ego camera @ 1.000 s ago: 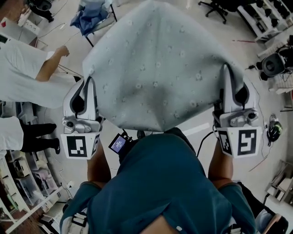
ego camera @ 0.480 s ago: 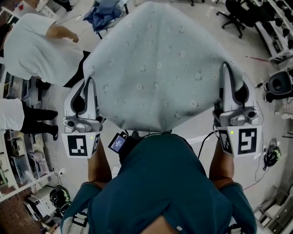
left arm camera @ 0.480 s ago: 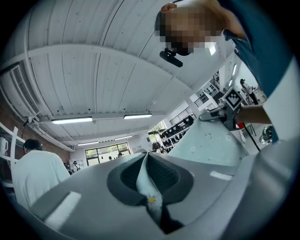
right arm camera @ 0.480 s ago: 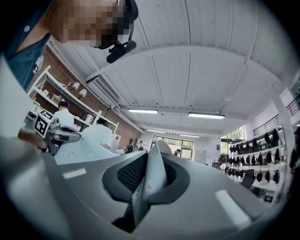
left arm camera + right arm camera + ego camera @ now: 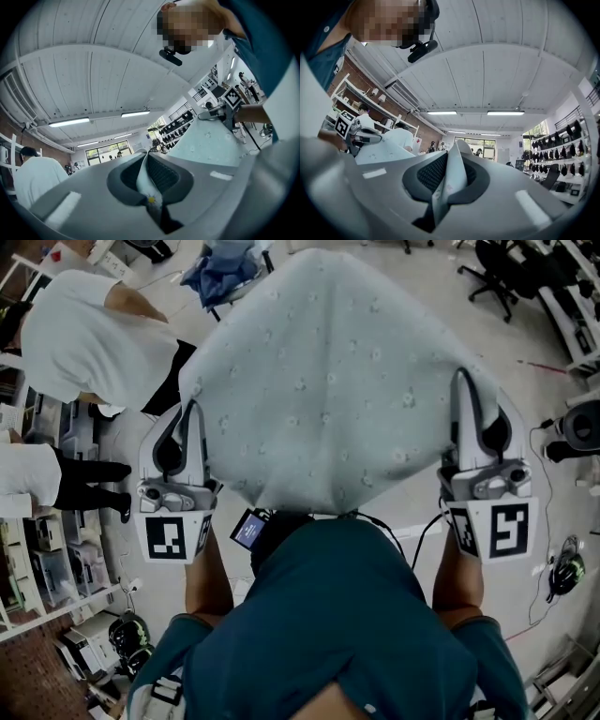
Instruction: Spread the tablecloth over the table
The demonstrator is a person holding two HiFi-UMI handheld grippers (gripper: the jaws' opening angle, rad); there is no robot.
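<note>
The tablecloth (image 5: 328, 381), pale blue-grey with small flowers, hangs stretched in the air between my two grippers, above the floor. My left gripper (image 5: 192, 411) is shut on its left edge, and the left gripper view shows a fold of cloth (image 5: 149, 180) pinched between the pads. My right gripper (image 5: 461, 381) is shut on the right edge, with the pinched cloth edge (image 5: 449, 180) standing up between its pads. Each gripper view shows the cloth (image 5: 206, 140) (image 5: 386, 152) running off to the other gripper (image 5: 220, 110) (image 5: 356, 129). No table is in view.
Two people in white tops (image 5: 84, 343) stand at the left by shelving (image 5: 37, 568). A blue cloth heap (image 5: 220, 273) lies on a stand at the top. Office chairs (image 5: 497, 277) are at the upper right. Cables and a headset (image 5: 565, 573) lie on the floor.
Both grippers keep their hold and the cloth stays stretched. In the head view the floor, chairs and the person in white have slid rightwards under the cloth.
</note>
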